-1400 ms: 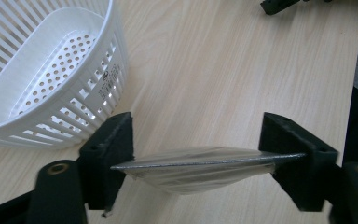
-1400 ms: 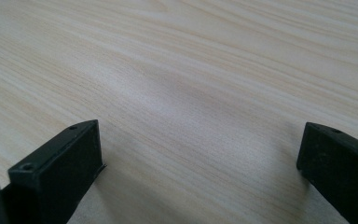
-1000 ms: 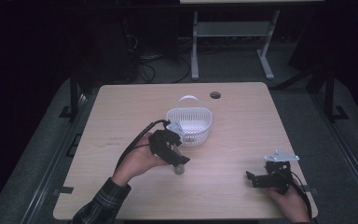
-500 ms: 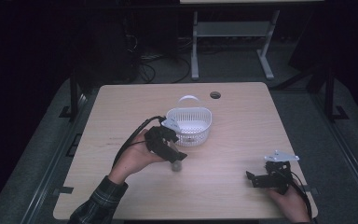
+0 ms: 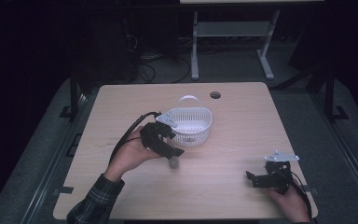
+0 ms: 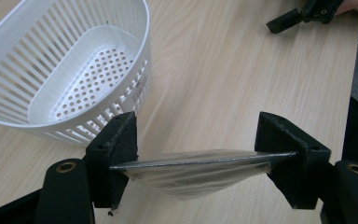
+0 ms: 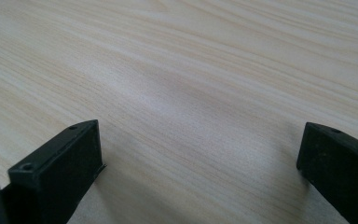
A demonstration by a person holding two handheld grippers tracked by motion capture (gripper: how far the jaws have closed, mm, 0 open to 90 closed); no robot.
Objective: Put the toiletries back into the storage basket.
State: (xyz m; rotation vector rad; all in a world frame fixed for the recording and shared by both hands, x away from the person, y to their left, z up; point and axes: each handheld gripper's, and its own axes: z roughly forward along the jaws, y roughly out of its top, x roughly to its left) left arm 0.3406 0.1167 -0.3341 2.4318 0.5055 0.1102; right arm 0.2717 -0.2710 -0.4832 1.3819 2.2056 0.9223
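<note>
My left gripper [image 5: 175, 156] hovers just in front of a white slatted basket [image 5: 192, 137], left of the table's middle. It is shut on a thin flat grey piece [image 6: 200, 167] that spans the gap between its jaws, edge on, with a glossy clear underside. From above, that piece [image 5: 173, 163] is a small grey blob below the jaws. The basket [image 6: 23, 79] looks empty and lies just beyond the left jaw. My right gripper [image 5: 254, 179] rests near the front right corner. Its jaws [image 7: 200, 149] stand wide open over bare wood.
The light wooden table [image 5: 242, 135] has a round cable hole [image 5: 215, 95] near its far edge. The basket's handle [image 5: 189, 98] lies folded back on the far side. A metal stand [image 5: 233, 32] and cables sit on the dark floor beyond.
My left gripper, still shut on the flat piece, has drifted slightly away from the person and to the left, closer to the basket. The right gripper has stayed put.
</note>
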